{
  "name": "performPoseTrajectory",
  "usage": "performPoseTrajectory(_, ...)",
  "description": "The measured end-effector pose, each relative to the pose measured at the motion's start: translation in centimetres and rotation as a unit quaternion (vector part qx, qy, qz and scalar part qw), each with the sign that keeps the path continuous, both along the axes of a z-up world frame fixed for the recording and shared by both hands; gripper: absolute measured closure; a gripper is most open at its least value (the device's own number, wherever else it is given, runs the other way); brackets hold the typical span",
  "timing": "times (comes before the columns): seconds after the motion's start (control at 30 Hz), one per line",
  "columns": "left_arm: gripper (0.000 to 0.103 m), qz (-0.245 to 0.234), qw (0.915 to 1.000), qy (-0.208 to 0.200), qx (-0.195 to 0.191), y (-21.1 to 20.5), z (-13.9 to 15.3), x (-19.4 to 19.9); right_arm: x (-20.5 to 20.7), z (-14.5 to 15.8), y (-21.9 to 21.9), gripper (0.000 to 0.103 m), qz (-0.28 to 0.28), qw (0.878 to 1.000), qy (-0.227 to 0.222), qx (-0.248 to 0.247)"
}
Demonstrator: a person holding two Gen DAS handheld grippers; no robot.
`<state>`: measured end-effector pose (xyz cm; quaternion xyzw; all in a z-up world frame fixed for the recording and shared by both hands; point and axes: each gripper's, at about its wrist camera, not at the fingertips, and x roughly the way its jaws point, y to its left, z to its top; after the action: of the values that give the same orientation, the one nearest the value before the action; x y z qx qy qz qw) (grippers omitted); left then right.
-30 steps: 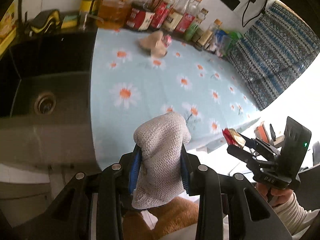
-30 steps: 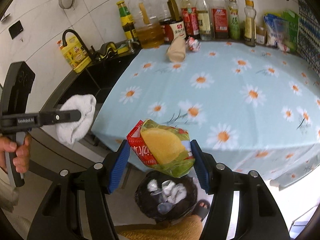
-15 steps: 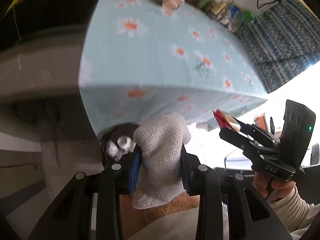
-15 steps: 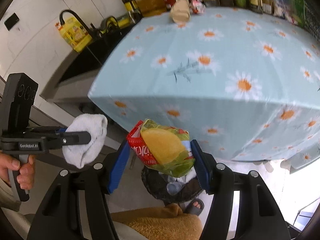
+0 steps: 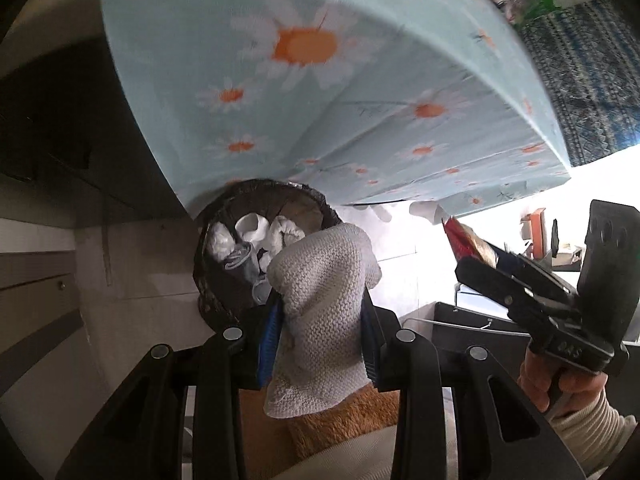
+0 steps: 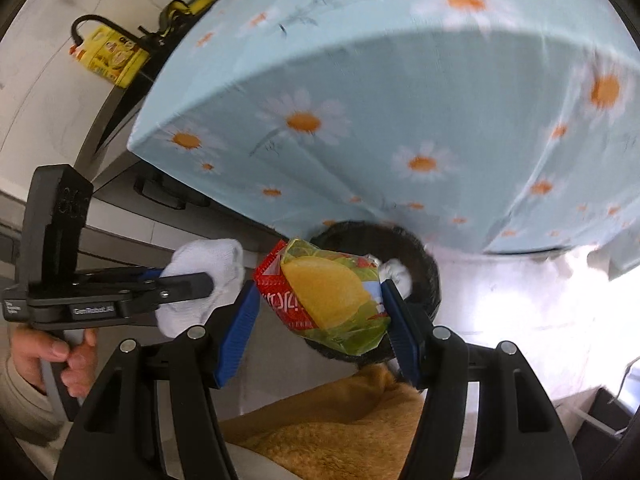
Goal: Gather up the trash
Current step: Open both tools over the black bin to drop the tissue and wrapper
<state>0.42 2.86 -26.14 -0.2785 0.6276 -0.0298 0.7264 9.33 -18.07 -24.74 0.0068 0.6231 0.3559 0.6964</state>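
Note:
My left gripper (image 5: 320,312) is shut on a crumpled white cloth (image 5: 324,312), held just above and in front of a black trash bin (image 5: 208,280) that contains several white crumpled scraps. In the right wrist view my right gripper (image 6: 320,308) is shut on a red, yellow and green chip bag (image 6: 328,300), directly over the same bin (image 6: 428,280). The left gripper (image 6: 188,284) with the white cloth (image 6: 204,280) shows at the left of that view. The right gripper (image 5: 480,264) with the bag's red edge (image 5: 456,236) appears at the right of the left wrist view.
A counter draped in a light blue daisy tablecloth (image 5: 320,80) overhangs the bin. A yellow oil jug (image 6: 112,52) and a dark sink edge lie at the far left. The person's orange-brown trousers (image 6: 340,424) are right under the grippers. Pale floor surrounds the bin.
Both grippers have tilted down and dropped below the counter edge toward the bin. The bin now fills more of both views. Each gripper still holds its item.

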Motion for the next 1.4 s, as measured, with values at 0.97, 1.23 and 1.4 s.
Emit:
performPoseTrajectory(0.97,0.047,0.03,0.9995,0.0,-0.011,3.2,0.8,1.2,-0.3,2.1,-0.7,0.014,-0.072,0.997,0.0,-0.007)
performPoseTrajectory(1.23,0.047,0.031,0.9984,-0.048,-0.003,4.5,4.8,0.3,-0.7,6.2,0.5,0.013,-0.083,0.995,-0.053,-0.004)
performPoseTrajectory(1.4,0.047,0.036,0.9961,-0.081,0.002,5.4,7.6,-0.3,-0.6,9.6,0.9,0.008,-0.092,0.992,-0.088,0.018)
